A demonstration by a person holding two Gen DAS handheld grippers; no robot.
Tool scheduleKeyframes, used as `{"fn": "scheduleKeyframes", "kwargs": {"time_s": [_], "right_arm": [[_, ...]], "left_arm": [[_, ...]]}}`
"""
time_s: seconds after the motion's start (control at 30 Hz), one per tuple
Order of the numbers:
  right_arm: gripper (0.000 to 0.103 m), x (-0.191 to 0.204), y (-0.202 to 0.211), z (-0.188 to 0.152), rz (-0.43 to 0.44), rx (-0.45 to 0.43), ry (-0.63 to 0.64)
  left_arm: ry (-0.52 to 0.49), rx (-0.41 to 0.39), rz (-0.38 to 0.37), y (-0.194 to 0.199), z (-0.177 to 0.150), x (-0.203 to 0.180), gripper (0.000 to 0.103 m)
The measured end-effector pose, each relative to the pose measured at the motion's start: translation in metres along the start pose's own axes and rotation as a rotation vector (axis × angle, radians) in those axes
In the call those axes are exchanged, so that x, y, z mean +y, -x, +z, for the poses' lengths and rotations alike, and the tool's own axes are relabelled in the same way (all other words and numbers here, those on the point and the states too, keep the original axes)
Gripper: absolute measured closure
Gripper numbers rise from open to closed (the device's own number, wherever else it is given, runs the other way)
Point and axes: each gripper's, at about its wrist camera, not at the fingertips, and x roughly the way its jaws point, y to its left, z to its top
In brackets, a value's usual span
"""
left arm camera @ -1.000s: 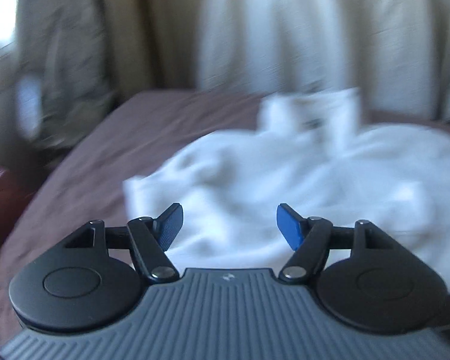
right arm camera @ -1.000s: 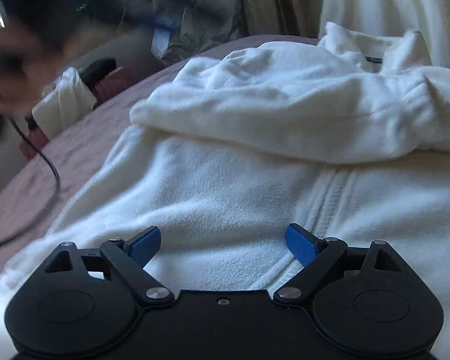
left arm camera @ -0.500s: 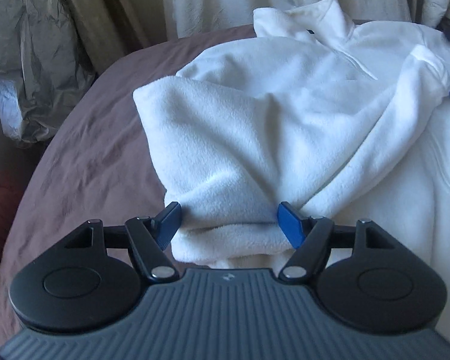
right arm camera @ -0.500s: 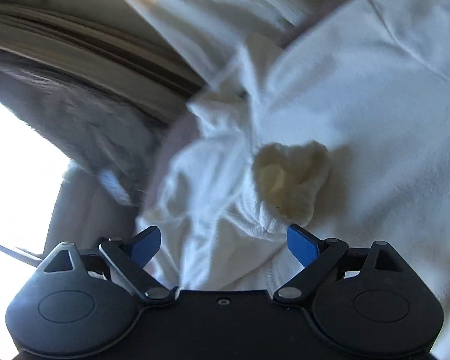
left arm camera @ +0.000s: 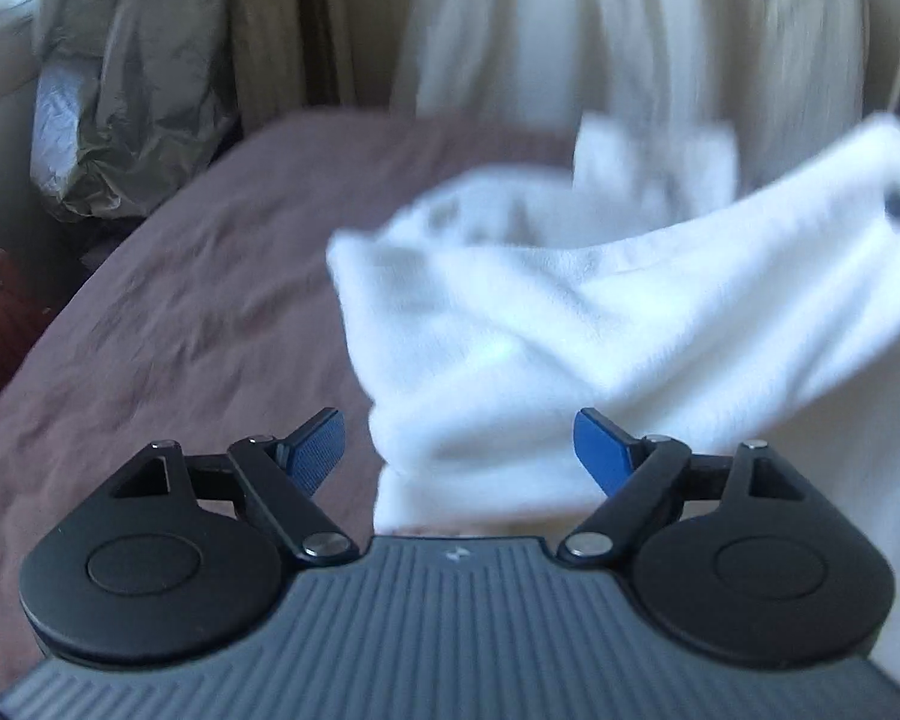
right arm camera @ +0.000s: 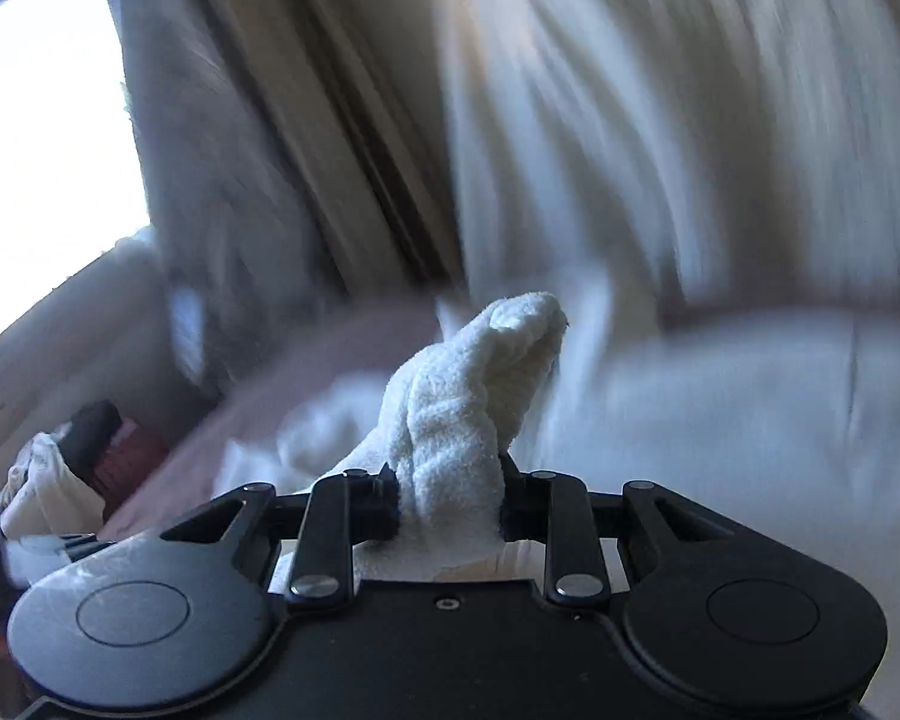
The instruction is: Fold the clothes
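Note:
A white fleece jacket (left arm camera: pixel 600 324) lies on a brown-covered bed (left arm camera: pixel 198 300). One sleeve is lifted and stretches from its shoulder up toward the right edge of the left wrist view. My left gripper (left arm camera: pixel 459 441) is open, with the sleeve's lower fold lying between its blue pads. My right gripper (right arm camera: pixel 450 513) is shut on the sleeve cuff (right arm camera: pixel 468 408), which bunches up between the fingers and sticks out past them. The jacket body (right arm camera: pixel 750 408) lies blurred behind the cuff.
Pale curtains (left arm camera: pixel 630 30) hang behind the bed. A crinkled grey-green cover (left arm camera: pixel 132 90) stands at the back left. A bright window (right arm camera: pixel 42 150) is at the left of the right wrist view, with a pile of clothes (right arm camera: pixel 54 480) below it.
My right gripper has shut on the sleeve cuff and lifted it. The sleeve now rises to the right in the left wrist view. My left gripper stays open and has drawn back slightly.

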Motion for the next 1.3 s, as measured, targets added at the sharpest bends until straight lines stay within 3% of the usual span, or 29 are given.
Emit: {"fn": "scheduleKeyframes", "kwargs": {"time_s": [0.07, 0.17, 0.23, 0.3, 0.37, 0.43, 0.5, 0.53, 0.57, 0.6, 0.67, 0.77, 0.83, 0.9, 0.97, 1.13, 1.3], "right_arm": [[0.061, -0.008, 0.010, 0.001, -0.011, -0.031, 0.040], [0.059, -0.035, -0.009, -0.013, -0.060, 0.080, -0.006], [0.059, -0.052, -0.024, -0.027, -0.091, 0.151, -0.032], [0.070, -0.062, -0.035, -0.042, -0.109, 0.183, -0.060], [0.070, -0.065, -0.029, -0.045, -0.096, 0.159, -0.086], [0.071, -0.057, -0.010, -0.042, -0.048, 0.084, -0.067], [0.071, -0.046, 0.011, -0.034, -0.021, -0.043, 0.014], [0.071, -0.044, 0.016, -0.031, -0.026, -0.086, 0.056], [0.071, -0.045, 0.007, -0.029, -0.068, -0.062, 0.094], [0.071, -0.049, -0.011, -0.032, -0.120, 0.005, 0.117], [0.071, -0.056, -0.042, -0.042, -0.198, 0.124, 0.134], [0.068, -0.044, -0.049, -0.046, -0.253, 0.135, 0.213], [0.054, -0.044, -0.048, -0.043, -0.317, 0.145, 0.225], [0.032, -0.049, -0.039, -0.043, -0.398, 0.166, 0.259], [0.022, -0.052, -0.017, -0.042, -0.451, 0.148, 0.273], [0.017, -0.071, 0.059, -0.037, -0.471, 0.065, 0.160], [0.017, -0.159, 0.137, -0.041, -0.396, 0.003, -0.256]], "left_arm": [[0.058, 0.017, -0.026, -0.005, 0.002, 0.005, 0.008], [0.109, 0.094, -0.003, -0.026, -0.003, 0.011, 0.008], [0.094, 0.148, 0.053, -0.044, -0.010, 0.011, 0.008], [0.114, 0.205, 0.055, -0.058, -0.017, 0.012, 0.008], [0.164, 0.246, 0.048, -0.067, -0.021, 0.016, 0.000], [0.244, 0.269, 0.033, -0.070, -0.020, 0.023, 0.000], [0.279, 0.248, 0.012, -0.064, -0.017, 0.027, 0.026], [0.262, 0.236, -0.012, -0.060, -0.014, 0.024, 0.053], [0.231, 0.247, 0.000, -0.058, -0.012, 0.016, 0.065], [0.199, 0.258, 0.013, -0.055, -0.010, 0.008, 0.065], [0.128, 0.281, 0.123, -0.051, -0.010, -0.014, 0.057], [-0.042, 0.245, 0.255, -0.045, -0.012, -0.042, 0.046], [-0.152, 0.206, 0.331, -0.038, -0.012, -0.060, 0.044], [-0.215, 0.147, 0.360, -0.023, -0.010, -0.075, 0.043], [-0.240, 0.086, 0.339, -0.005, -0.008, -0.090, 0.031], [-0.283, 0.019, 0.181, 0.017, -0.001, -0.144, 0.022], [-0.283, 0.078, -0.035, -0.001, 0.005, -0.220, 0.019]]}}
